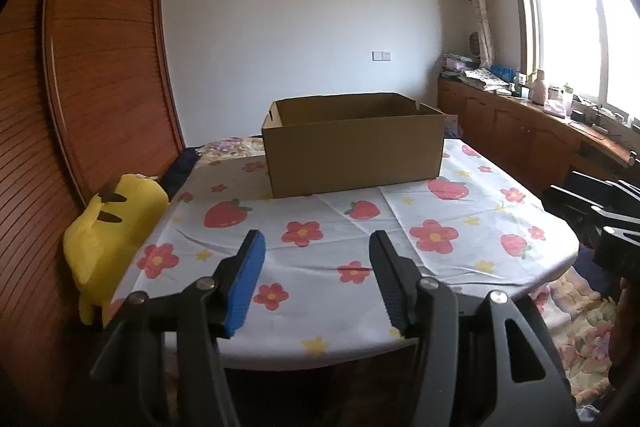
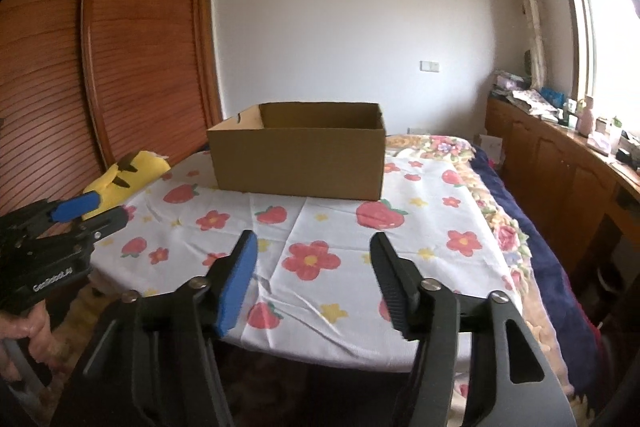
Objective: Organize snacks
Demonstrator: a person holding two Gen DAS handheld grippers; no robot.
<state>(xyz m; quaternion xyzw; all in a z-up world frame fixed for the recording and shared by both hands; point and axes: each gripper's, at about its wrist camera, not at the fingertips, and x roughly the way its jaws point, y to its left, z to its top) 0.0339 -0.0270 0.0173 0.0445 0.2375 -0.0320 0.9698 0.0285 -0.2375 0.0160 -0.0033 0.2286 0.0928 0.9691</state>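
An open-topped cardboard box [image 1: 352, 155] [image 2: 296, 163] stands at the far side of a table under a white cloth printed with strawberries and flowers [image 1: 400, 211] [image 2: 340, 219]. Its floor is hidden behind the near wall, and I see no snacks in either view. My left gripper [image 1: 317, 239] hovers open over the table's near edge with nothing between its fingers. My right gripper [image 2: 314, 239] is open too, also holding nothing, a little to the right. In the right wrist view the left gripper [image 2: 110, 207] shows at the left edge, held by a hand [image 2: 28, 331].
A yellow plush toy [image 1: 116, 227] [image 2: 124, 175] lies off the table's left side against a slatted wooden wardrobe [image 1: 100, 67]. A floral blanket [image 2: 500, 227] lies to the right of the table. A low wooden cabinet [image 1: 520, 131] with clutter on top runs under the window.
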